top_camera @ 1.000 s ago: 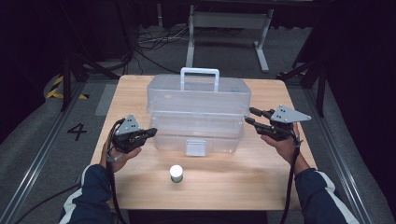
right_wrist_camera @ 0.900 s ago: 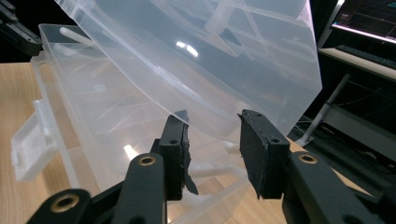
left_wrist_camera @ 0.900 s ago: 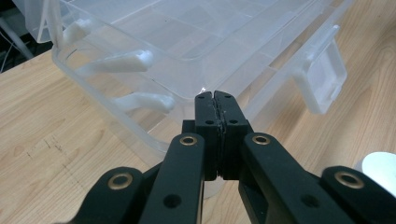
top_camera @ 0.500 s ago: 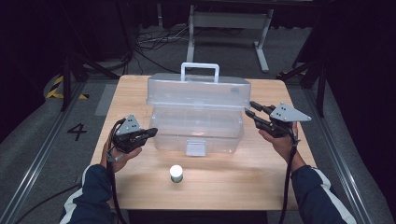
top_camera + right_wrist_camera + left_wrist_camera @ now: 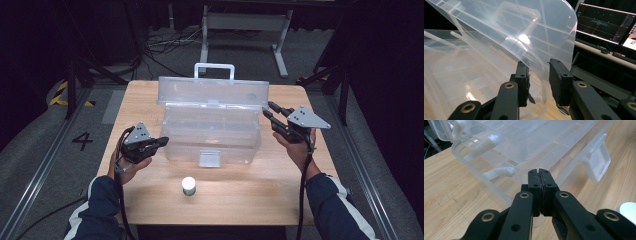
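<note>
A clear plastic box (image 5: 210,135) stands mid-table, its lid (image 5: 212,92) tilted up with the white handle (image 5: 214,67) on top. My right gripper (image 5: 268,110) is at the lid's right edge. In the right gripper view the lid's (image 5: 506,30) curved edge runs between the jaws of the right gripper (image 5: 538,65); they have just been closing, and a gap still shows beside the right pad. My left gripper (image 5: 162,142) is shut with nothing in it, just off the box's left front corner. In the left gripper view it (image 5: 539,171) points at the box's wall (image 5: 499,180).
A small white cylinder (image 5: 188,185) stands on the wooden table (image 5: 240,200) in front of the box's latch (image 5: 209,158). Dark floor with cables and a metal stand lies beyond the far edge. A lit monitor (image 5: 606,22) sits off to the right.
The lid has swung from nearly flat on the box to tilted well up. My right gripper rose a little with its edge. The left gripper kept still.
</note>
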Action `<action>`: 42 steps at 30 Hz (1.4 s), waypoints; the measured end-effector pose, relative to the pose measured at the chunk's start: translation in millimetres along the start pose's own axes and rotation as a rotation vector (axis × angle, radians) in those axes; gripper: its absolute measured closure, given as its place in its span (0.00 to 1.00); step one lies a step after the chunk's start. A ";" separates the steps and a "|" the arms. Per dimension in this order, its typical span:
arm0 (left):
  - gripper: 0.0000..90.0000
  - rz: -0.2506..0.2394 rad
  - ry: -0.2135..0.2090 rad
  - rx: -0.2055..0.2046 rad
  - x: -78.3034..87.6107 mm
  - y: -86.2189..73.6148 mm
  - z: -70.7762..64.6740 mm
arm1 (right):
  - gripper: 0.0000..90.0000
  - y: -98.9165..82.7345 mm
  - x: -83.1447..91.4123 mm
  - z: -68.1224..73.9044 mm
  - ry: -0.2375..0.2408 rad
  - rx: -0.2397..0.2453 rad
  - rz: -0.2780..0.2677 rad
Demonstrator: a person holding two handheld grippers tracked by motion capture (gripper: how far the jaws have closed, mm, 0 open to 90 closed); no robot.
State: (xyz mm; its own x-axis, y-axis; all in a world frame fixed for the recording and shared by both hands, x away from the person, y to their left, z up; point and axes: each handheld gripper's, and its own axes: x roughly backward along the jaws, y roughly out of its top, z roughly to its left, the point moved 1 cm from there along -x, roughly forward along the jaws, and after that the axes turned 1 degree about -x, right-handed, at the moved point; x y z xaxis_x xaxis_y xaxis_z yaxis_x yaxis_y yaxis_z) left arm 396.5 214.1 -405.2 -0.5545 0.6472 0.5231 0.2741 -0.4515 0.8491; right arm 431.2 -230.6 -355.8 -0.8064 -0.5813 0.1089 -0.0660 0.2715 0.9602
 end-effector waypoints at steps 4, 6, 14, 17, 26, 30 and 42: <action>0.98 0.002 0.005 -0.002 -0.2 0.1 0.4 | 0.79 2.4 -1.3 -0.6 -0.011 0.002 -0.001; 0.98 0.002 0.005 -0.002 -0.4 0.1 0.4 | 0.80 3.8 -2.0 -0.9 -0.023 0.008 0.000; 0.96 0.003 0.010 -0.001 -1.0 0.2 0.8 | 0.82 9.6 -6.7 -3.3 -0.047 0.030 -0.006; 0.96 0.004 0.009 -0.003 -1.1 0.3 1.0 | 0.83 11.6 -8.4 -5.6 -0.049 0.031 -0.004; 0.95 0.004 0.010 -0.003 -2.9 0.7 1.6 | 0.85 19.6 -15.3 -8.9 -0.084 0.056 0.002; 0.95 0.004 0.013 -0.004 -3.3 0.8 2.4 | 0.86 21.5 -17.7 -9.8 -0.095 0.059 0.002; 0.94 0.007 0.012 0.001 -5.1 0.9 2.9 | 0.89 29.3 -27.2 -18.7 -0.109 0.083 0.009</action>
State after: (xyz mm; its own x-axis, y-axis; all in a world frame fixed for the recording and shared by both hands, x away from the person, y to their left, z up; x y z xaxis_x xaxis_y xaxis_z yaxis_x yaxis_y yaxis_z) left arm 401.9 212.1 -406.9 -0.5622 0.6362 0.5283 0.2789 -0.4555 0.8454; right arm 462.2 -221.1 -325.8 -0.8658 -0.4931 0.0849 -0.1029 0.3415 0.9342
